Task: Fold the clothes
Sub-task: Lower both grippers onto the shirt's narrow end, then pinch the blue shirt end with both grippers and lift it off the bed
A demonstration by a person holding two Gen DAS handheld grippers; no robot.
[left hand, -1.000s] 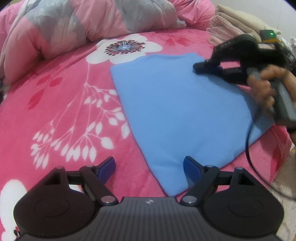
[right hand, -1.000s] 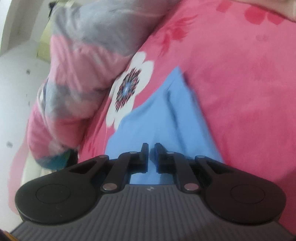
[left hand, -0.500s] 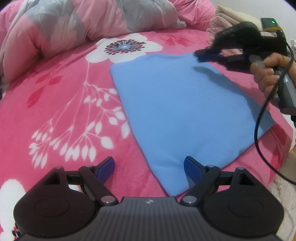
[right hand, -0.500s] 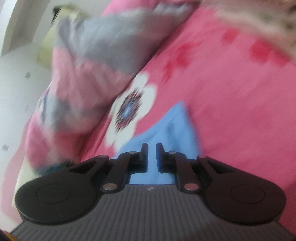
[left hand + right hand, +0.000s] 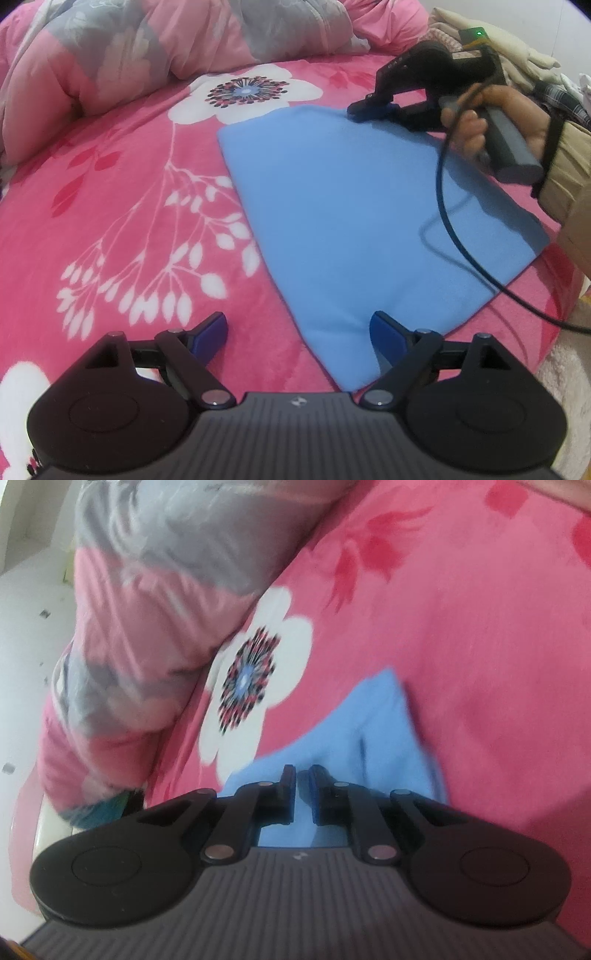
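A pink floral bedspread point(image 5: 122, 206) filled the view, a pink-and-grey quilt point(image 5: 155, 48) bunched at twelve o'clock. The folded blue cloth point(image 5: 351, 221) lay flat at centre. The left gripper point(image 5: 299, 332) hung spread wide over its six o'clock corner, grasping nothing. The right gripper point(image 5: 364, 110), nearly clenched with nothing between its pads, sat at the cloth's one o'clock corner.

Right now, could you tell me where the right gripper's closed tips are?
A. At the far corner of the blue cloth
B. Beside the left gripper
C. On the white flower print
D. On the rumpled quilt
A: in the left wrist view the right gripper has its closed tips at the far corner of the blue cloth, short of the white flower.
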